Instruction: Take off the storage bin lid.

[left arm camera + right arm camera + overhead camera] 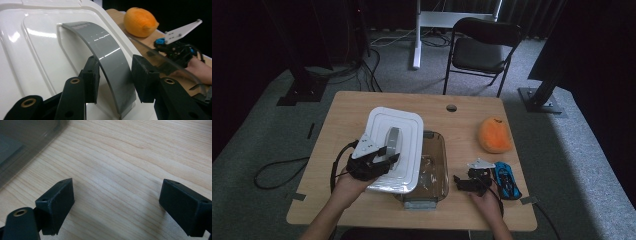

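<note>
A white lid (404,125) with a curved grey handle (392,140) hangs tilted over the left part of a clear plastic container (437,170). My left gripper (387,155) is shut on that handle. In the left gripper view the two pads press either side of the grey handle (105,55), with the lid (32,50) behind it and my gripper (115,75) closed around it. My right gripper (462,182) rests low on the table just right of the container. In the right gripper view it (116,200) stands open over bare wood, the container wall (22,142) at upper left.
A blue toy car (507,180) lies right beside the right hand. An orange plush (495,134) sits at the table's right side and appears again beyond the lid (140,22). The wooden table (347,115) has a cable hole (451,107) at the back; a chair (482,45) stands beyond.
</note>
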